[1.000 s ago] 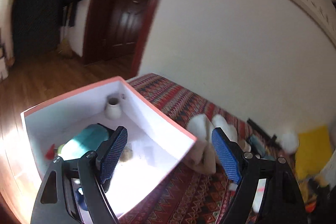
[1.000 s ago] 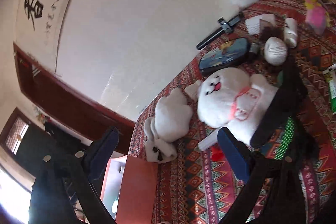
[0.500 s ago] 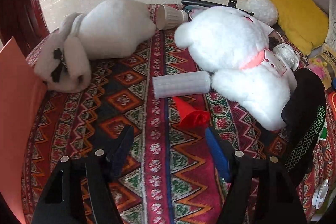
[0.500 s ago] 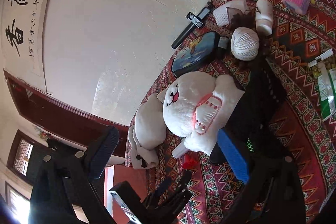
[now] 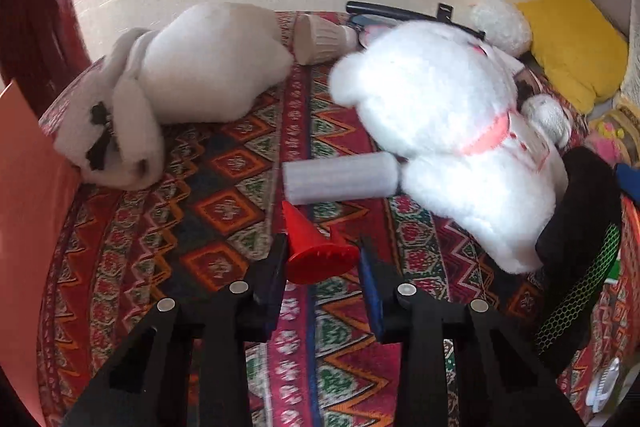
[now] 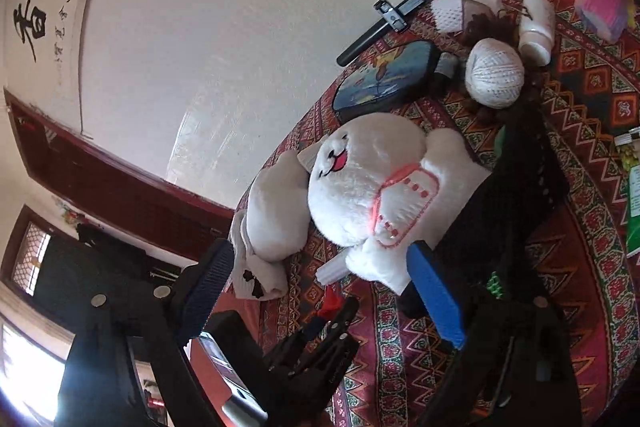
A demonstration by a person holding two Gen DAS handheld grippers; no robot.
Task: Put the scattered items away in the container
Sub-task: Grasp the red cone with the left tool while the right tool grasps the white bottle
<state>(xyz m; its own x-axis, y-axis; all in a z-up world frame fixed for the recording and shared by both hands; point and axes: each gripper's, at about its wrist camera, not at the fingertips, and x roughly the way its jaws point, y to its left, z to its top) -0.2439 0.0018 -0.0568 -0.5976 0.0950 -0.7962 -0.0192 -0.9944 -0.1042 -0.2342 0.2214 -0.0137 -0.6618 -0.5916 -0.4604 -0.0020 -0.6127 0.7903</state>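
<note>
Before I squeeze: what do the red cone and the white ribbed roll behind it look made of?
Red cone: likely hard moulded plastic, smooth with a slight sheen and a crisp flared base. The left hand-held gripper is closing around that base. White ribbed roll: matte, translucent-white and ridged, probably foam sheet or soft plastic; hard to tell.
</note>
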